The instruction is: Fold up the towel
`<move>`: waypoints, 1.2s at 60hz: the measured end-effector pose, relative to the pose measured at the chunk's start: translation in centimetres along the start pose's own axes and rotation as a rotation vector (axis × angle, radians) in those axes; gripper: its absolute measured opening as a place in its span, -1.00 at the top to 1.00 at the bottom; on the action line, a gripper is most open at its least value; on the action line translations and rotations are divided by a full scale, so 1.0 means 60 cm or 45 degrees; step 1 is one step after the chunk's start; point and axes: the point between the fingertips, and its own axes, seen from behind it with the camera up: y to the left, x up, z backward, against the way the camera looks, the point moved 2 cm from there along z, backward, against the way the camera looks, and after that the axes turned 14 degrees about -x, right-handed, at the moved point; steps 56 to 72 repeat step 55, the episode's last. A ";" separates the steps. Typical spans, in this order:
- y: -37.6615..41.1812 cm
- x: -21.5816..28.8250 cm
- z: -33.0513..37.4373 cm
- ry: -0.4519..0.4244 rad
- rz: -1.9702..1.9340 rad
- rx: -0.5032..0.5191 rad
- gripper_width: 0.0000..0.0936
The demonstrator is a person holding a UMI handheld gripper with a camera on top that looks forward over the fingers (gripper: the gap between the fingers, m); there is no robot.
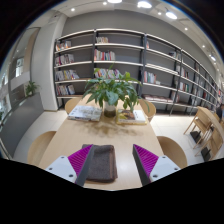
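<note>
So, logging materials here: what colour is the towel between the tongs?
Dark brownish grey, plain, in the gripper view: towel between the open tongs.

Library | bookshelves (130, 65) along wall | reading table (100, 135) | potted plant (110, 92)

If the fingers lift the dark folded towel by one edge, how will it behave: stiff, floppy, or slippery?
The dark brown folded towel lies flat in soft layers on the pale wooden table, between the open fingers, so it will probably droop and unfold when lifted. It looks thin, likely light. Its matte cloth surface suggests it should not slip easily.
</note>
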 end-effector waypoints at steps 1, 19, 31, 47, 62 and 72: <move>-0.002 0.006 0.012 -0.011 -0.008 0.000 -0.68; -0.021 -0.028 0.176 -0.069 -0.090 -0.032 -0.68; -0.020 -0.074 0.237 -0.059 -0.065 -0.044 -0.69; -0.036 -0.094 0.281 -0.072 -0.075 -0.073 -0.70; -0.043 -0.089 0.292 -0.076 -0.098 -0.075 -0.71; -0.043 -0.089 0.292 -0.076 -0.098 -0.075 -0.71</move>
